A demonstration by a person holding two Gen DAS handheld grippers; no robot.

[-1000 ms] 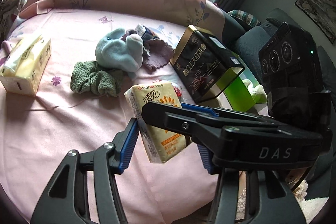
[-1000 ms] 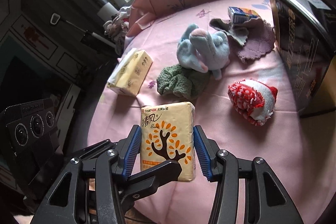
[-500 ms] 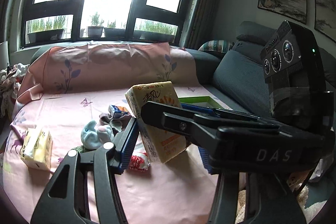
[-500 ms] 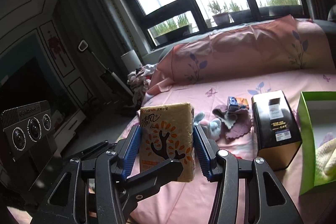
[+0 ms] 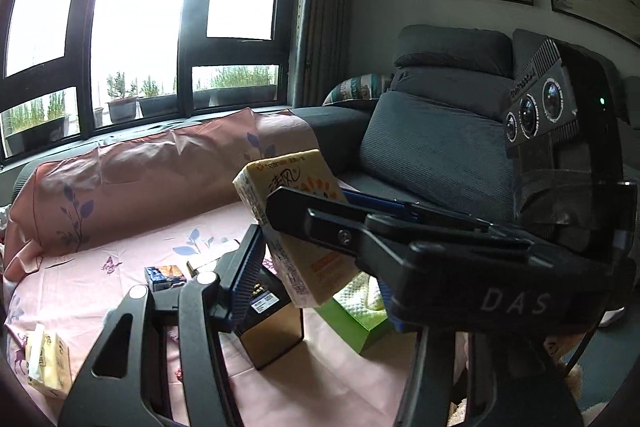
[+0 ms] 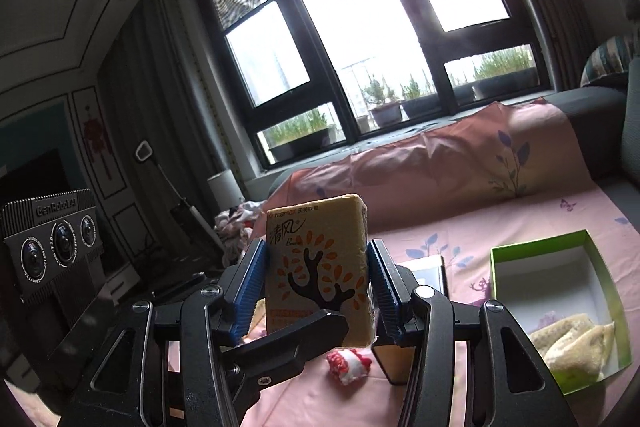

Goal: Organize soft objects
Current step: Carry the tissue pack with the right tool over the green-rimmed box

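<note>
A yellow tissue pack (image 6: 320,267) with an orange tree print is clamped between the blue pads of my right gripper (image 6: 316,279), held upright and high above the pink bedspread (image 6: 540,223). The same tissue pack (image 5: 296,227) shows in the left wrist view, between the fingers of my left gripper (image 5: 316,267), which also appears closed against it. An open green box (image 6: 560,291) with a cream knit cloth (image 6: 572,339) inside lies to the right below. A red-and-white soft toy (image 6: 350,365) lies under the pack.
A black-and-gold box (image 5: 272,323) stands on the bed beside the green box (image 5: 352,323). A second tissue pack (image 5: 48,363) lies at the bed's left edge, a small blue carton (image 5: 164,277) further back. A grey sofa (image 5: 440,147) stands to the right.
Both grippers have risen and tilted upward with the tissue pack; the view went from looking down at the bed to facing the windows, and has shifted right over the green box.
</note>
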